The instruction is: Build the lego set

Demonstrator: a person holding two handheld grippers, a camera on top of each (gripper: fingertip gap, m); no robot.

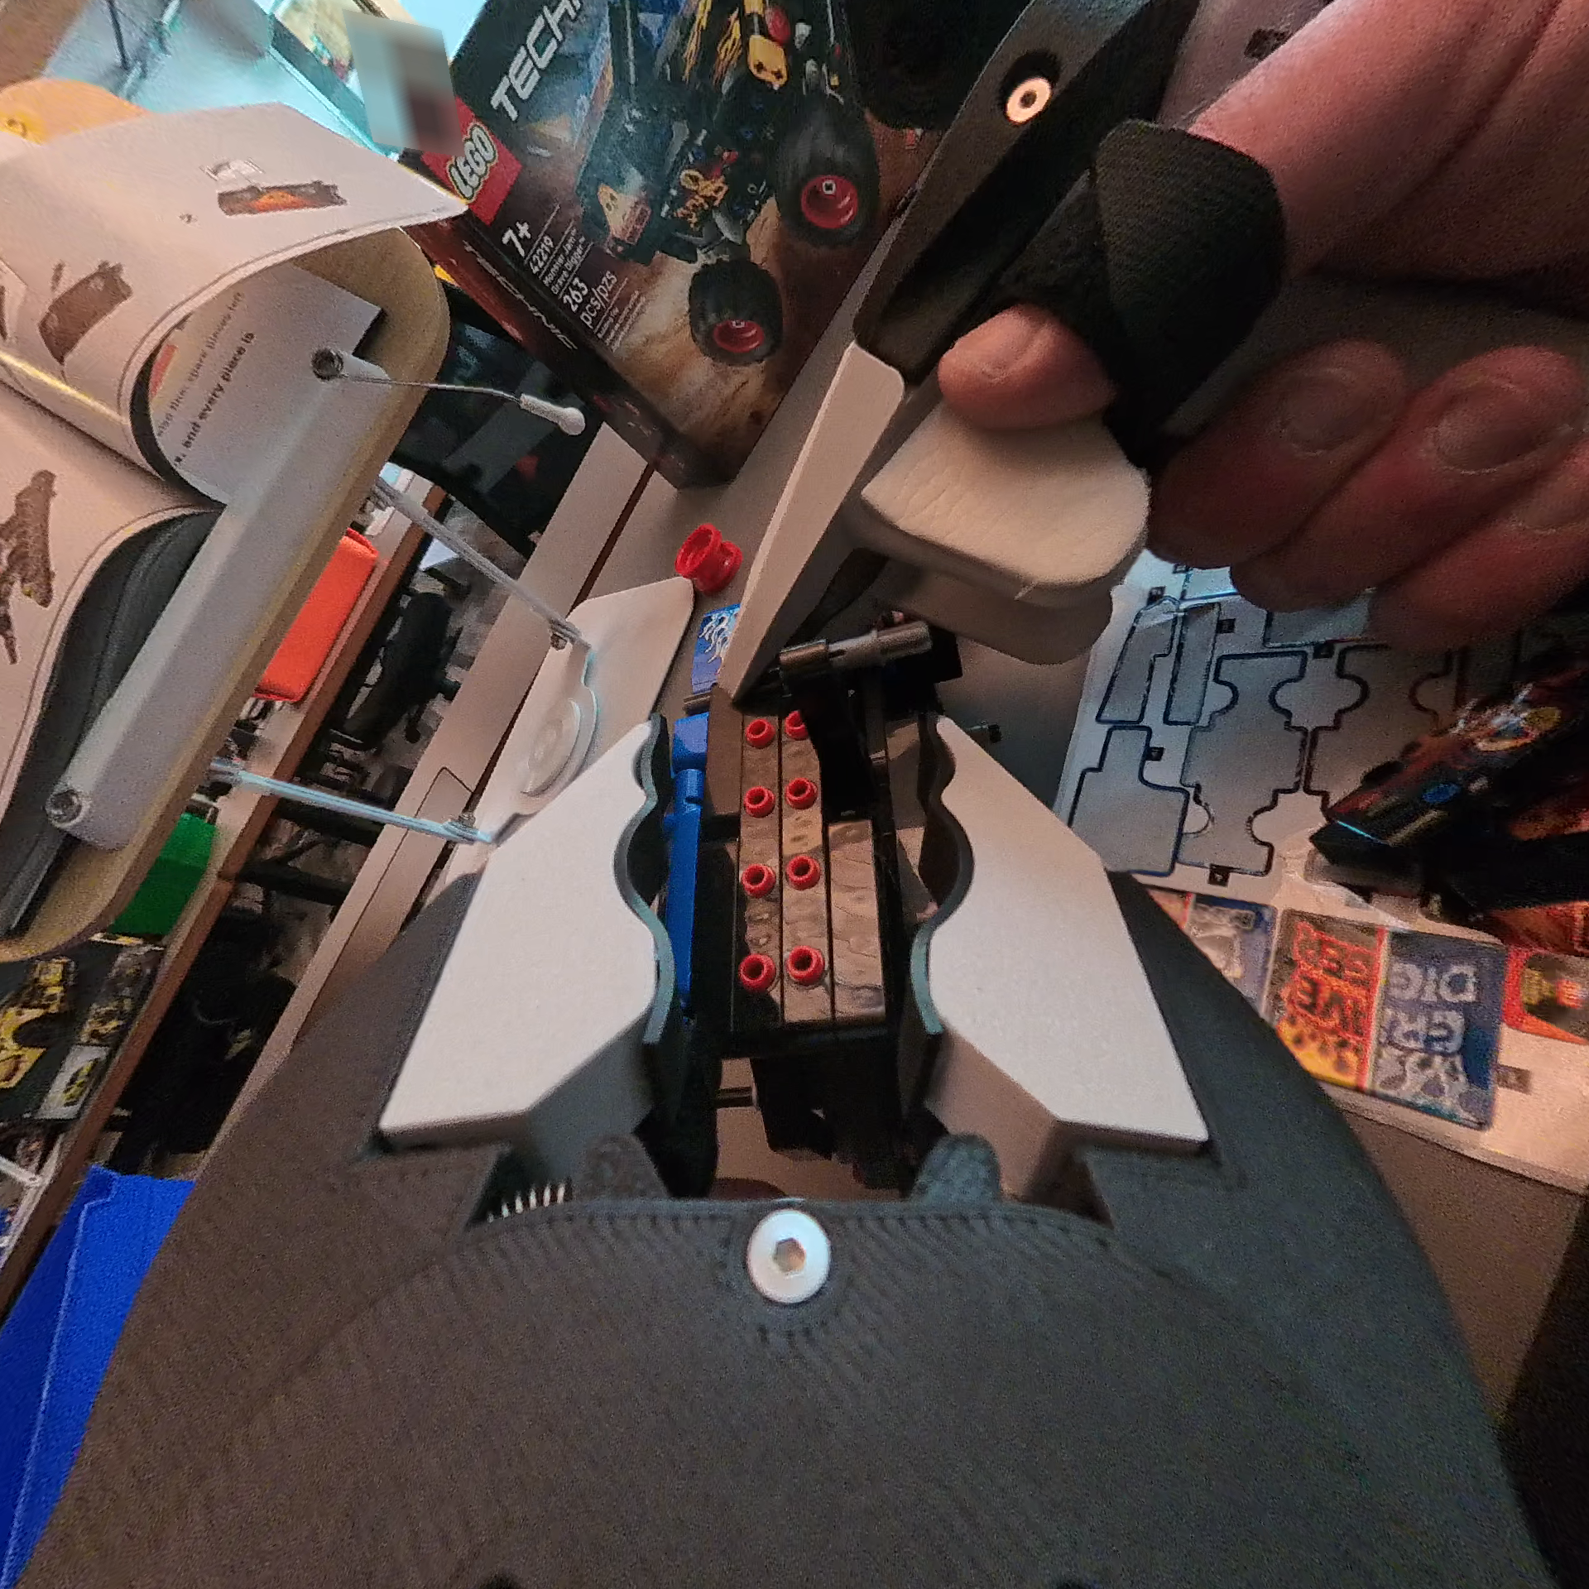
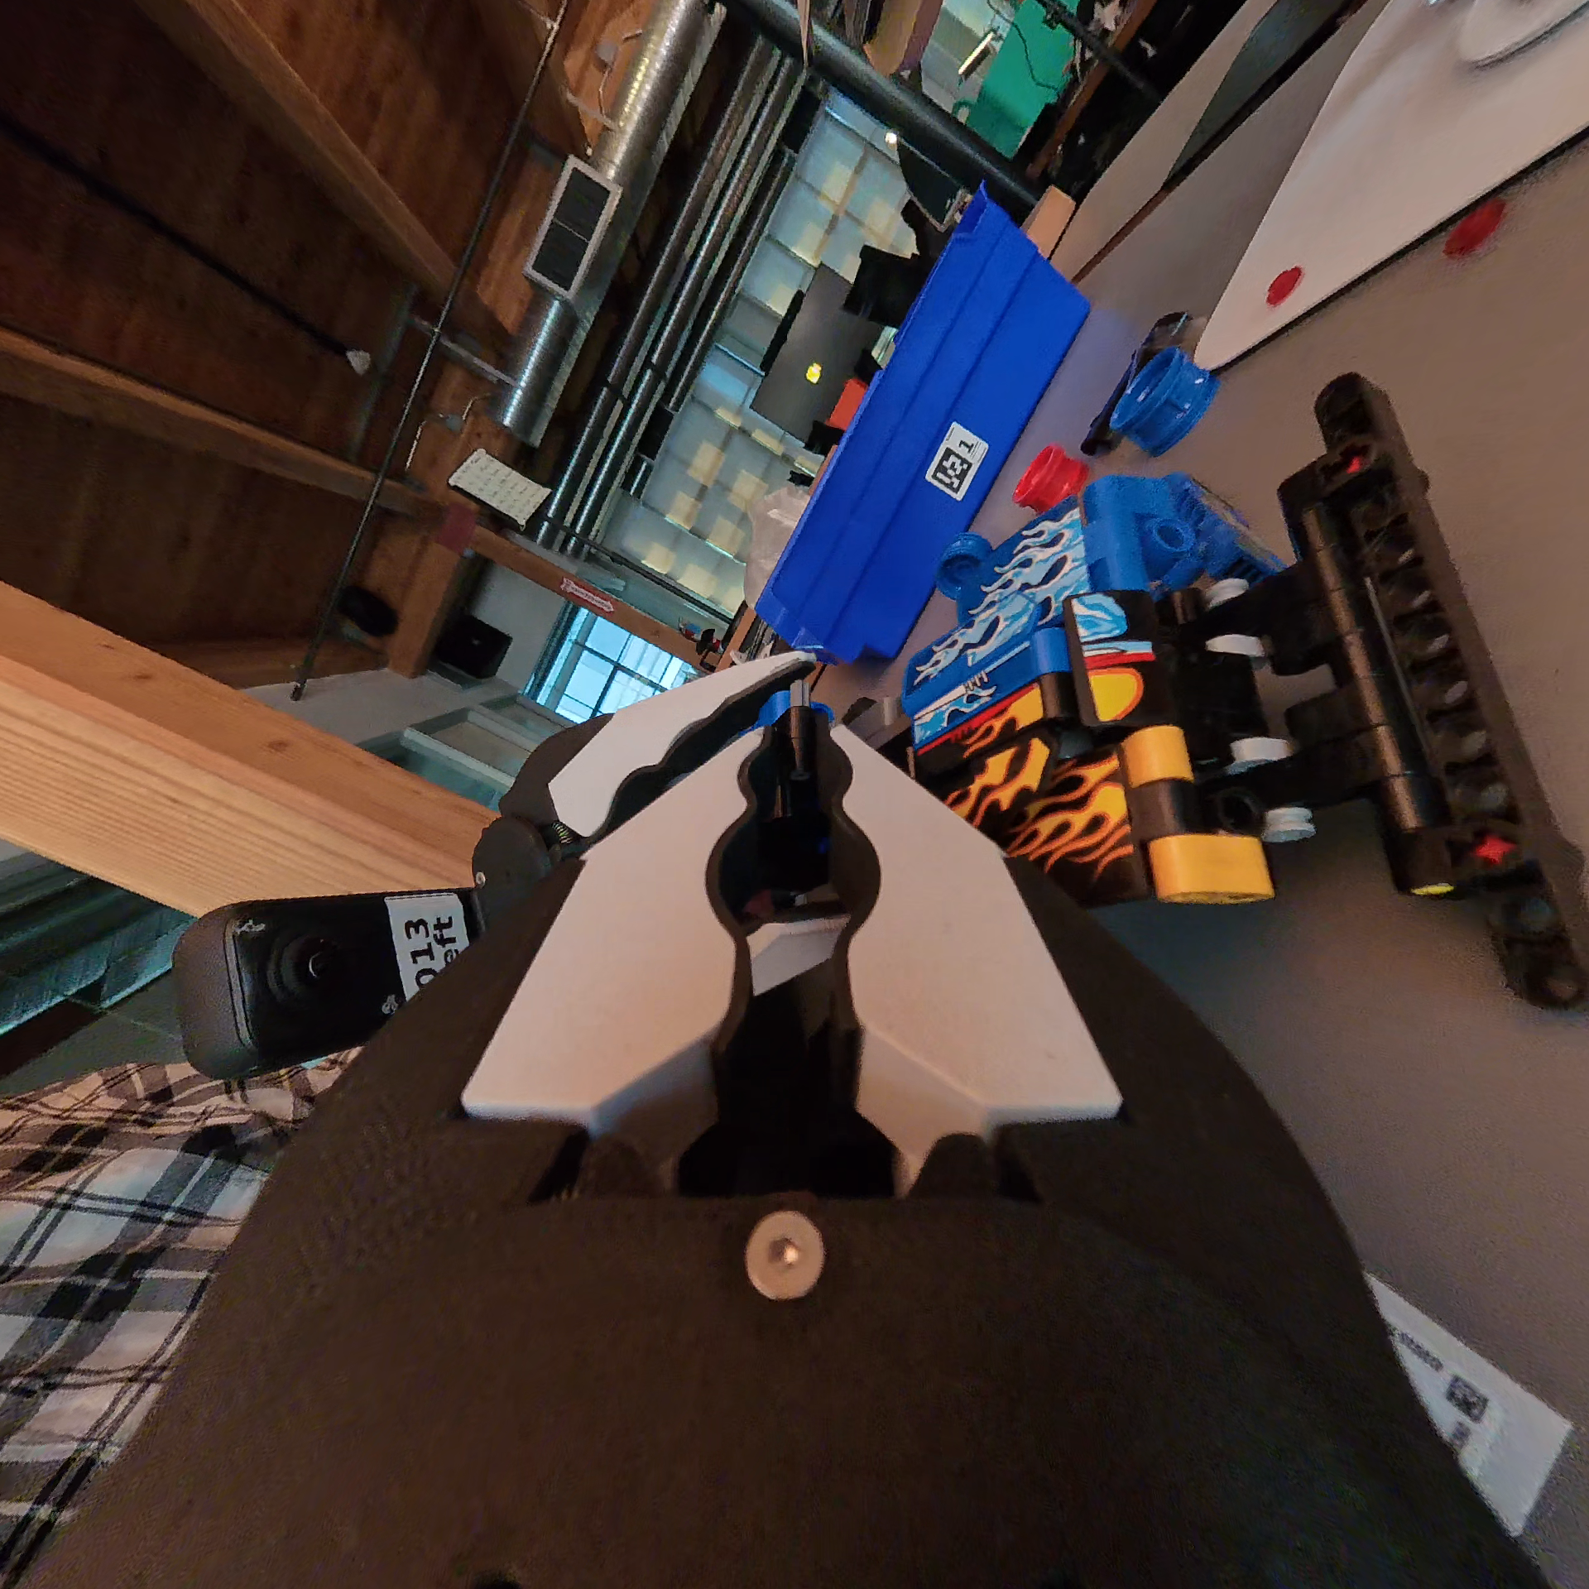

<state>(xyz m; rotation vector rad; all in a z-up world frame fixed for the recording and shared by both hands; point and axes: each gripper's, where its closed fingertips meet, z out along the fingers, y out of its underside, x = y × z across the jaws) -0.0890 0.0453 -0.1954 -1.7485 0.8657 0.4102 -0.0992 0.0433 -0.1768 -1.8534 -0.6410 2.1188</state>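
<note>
My left gripper (image 1: 795, 868) is clamped on a black block of bricks (image 1: 808, 877) with two rows of red studs along its top and a blue piece (image 1: 685, 851) against its left side; the block fills the centre of the left wrist view. My right gripper (image 1: 748, 679) comes in from the upper right of that frame, held in my hand (image 1: 1376, 344), and its pale tip touches the far end of the block, beside a grey pin (image 1: 860, 649). In the right wrist view the right gripper (image 2: 804, 731) has its fingers drawn nearly together around a thin dark piece (image 2: 795, 757) with a bit of blue at the tip; I cannot tell whether they are pressing on it. The left gripper (image 2: 688, 748) and its camera (image 2: 301, 972) lie just to the left there.

Farther out, on the right of the right wrist view, the half-built truck (image 2: 1118, 714) lies on the grey surface (image 2: 1290, 1075), its body blue with white flames and black with orange flames, with yellow pieces and a long black beam at its far side. A red hub (image 2: 1049, 477), a blue hub (image 2: 1161, 413) and a blue bin (image 2: 929, 447) sit beyond it. In the left wrist view, the set's box (image 1: 671, 215) stands at the top centre, an instruction booklet (image 1: 172, 301) curls on a stand at the upper left, and sticker sheets (image 1: 1290, 774) lie at the right.
</note>
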